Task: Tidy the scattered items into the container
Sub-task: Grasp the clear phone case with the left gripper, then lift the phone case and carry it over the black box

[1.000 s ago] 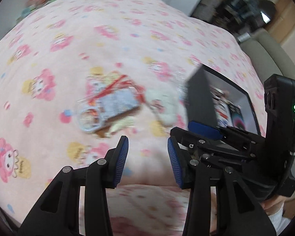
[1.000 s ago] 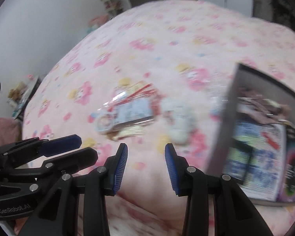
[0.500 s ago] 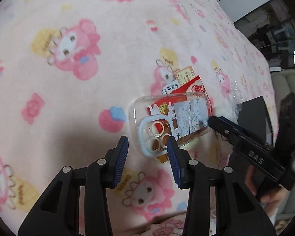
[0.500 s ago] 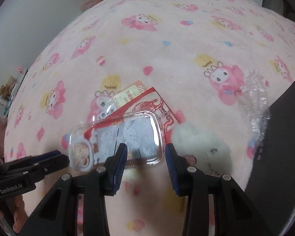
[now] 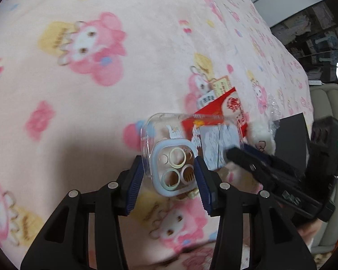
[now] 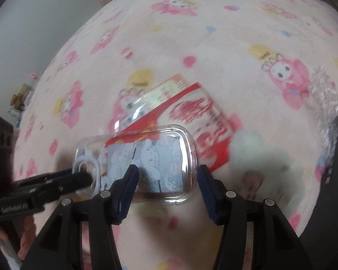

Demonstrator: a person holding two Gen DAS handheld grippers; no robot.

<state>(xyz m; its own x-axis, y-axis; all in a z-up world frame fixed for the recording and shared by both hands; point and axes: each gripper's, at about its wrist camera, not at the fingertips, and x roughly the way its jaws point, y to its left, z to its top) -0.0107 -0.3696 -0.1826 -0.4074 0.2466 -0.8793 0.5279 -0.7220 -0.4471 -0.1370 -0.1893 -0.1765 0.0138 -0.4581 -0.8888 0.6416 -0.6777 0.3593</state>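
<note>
Pink fleece blanket (image 5: 106,117) with cartoon print fills everything ahead of both our grippers. Black container (image 5: 290,139) sits off to the right of the left gripper, beyond the other tool; its dark edge shows at the far right of the right wrist view too. Clear phone case (image 6: 146,162) lies flat on the blanket, on top of a red packet (image 6: 205,121) and some printed cards. White fluffy item (image 6: 247,144) rests just right of the case, blurred. Crinkled clear plastic (image 6: 324,103) sits beyond it, near the container.

Our left gripper (image 5: 170,175) straddles the camera-ring end of the case, jaws opening, left pad at the case edge, right pad just beside the ring block; we cannot tell if either pad presses. Our right gripper (image 6: 166,182) straddles the other end, jaws opening, pads apart from the case sides, no squeeze showing.
</note>
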